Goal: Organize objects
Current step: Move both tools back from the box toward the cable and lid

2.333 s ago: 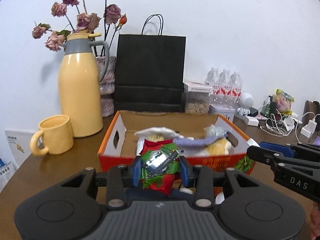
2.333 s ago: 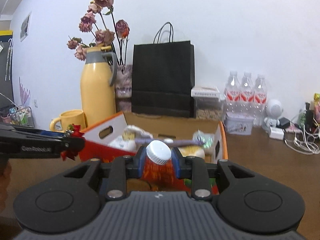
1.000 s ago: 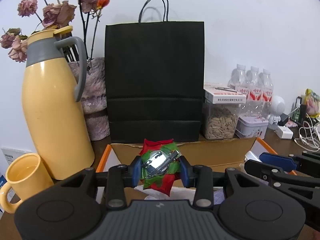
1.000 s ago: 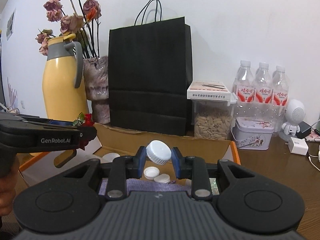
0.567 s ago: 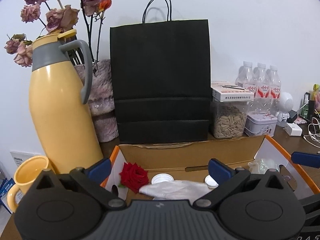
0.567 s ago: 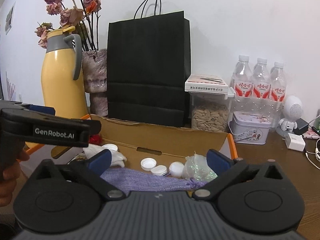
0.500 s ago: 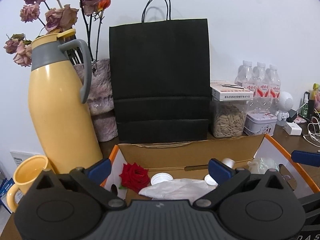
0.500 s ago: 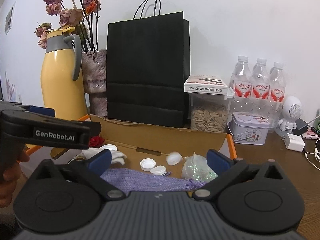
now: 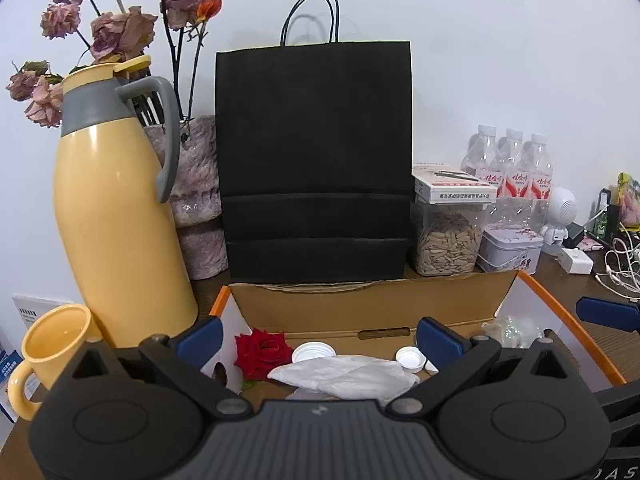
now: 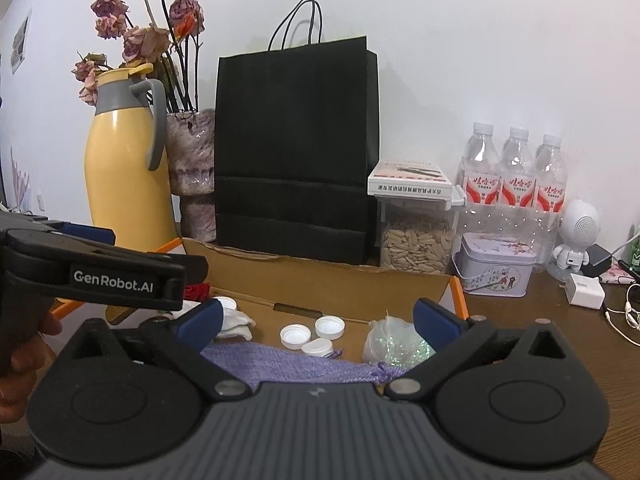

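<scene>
Black paper bag [image 9: 314,160] stands between yellow jug [image 9: 116,216] and seed jar [image 9: 446,236].

Black bag [image 9: 314,160] behind open-topped box [image 9: 372,306]

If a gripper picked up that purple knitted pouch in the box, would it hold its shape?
Probably not. The pouch lies flat and slack in the box, so it would likely droop. Its knit looks grippy, not slippery, and it seems light.

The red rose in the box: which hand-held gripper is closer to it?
Left. The left hand-held gripper hangs open right above the rose; the right hand-held gripper is open farther along the box, over the caps.
</scene>
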Tool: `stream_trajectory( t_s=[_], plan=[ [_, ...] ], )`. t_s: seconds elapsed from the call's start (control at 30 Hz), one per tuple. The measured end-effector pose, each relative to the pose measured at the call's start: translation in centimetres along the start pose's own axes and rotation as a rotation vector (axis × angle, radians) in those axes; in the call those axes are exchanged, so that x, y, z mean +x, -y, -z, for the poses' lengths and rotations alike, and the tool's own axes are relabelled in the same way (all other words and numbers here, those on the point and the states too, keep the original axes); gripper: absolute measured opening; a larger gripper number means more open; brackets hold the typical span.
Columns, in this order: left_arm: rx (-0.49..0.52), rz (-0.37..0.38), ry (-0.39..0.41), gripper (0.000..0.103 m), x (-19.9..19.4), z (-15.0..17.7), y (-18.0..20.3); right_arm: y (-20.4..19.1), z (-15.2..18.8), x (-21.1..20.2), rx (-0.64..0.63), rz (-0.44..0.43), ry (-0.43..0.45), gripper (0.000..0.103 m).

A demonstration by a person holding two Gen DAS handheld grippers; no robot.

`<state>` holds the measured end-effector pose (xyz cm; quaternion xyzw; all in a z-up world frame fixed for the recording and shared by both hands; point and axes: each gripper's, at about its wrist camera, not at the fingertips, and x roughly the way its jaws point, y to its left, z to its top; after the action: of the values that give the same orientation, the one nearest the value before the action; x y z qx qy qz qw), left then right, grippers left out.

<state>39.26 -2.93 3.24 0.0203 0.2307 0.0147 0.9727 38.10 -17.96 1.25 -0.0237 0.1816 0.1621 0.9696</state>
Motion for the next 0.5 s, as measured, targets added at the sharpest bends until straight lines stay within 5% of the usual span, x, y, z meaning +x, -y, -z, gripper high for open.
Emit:
stream_trajectory(
  t_s=[0.5],
  plan=[
    [-0.040, 0.032, 0.033, 0.103, -4.4, 0.8, -1.5, -0.9, 0.1, -3.8, -0.018, -0.004, 0.048, 0.103]
  ],
)
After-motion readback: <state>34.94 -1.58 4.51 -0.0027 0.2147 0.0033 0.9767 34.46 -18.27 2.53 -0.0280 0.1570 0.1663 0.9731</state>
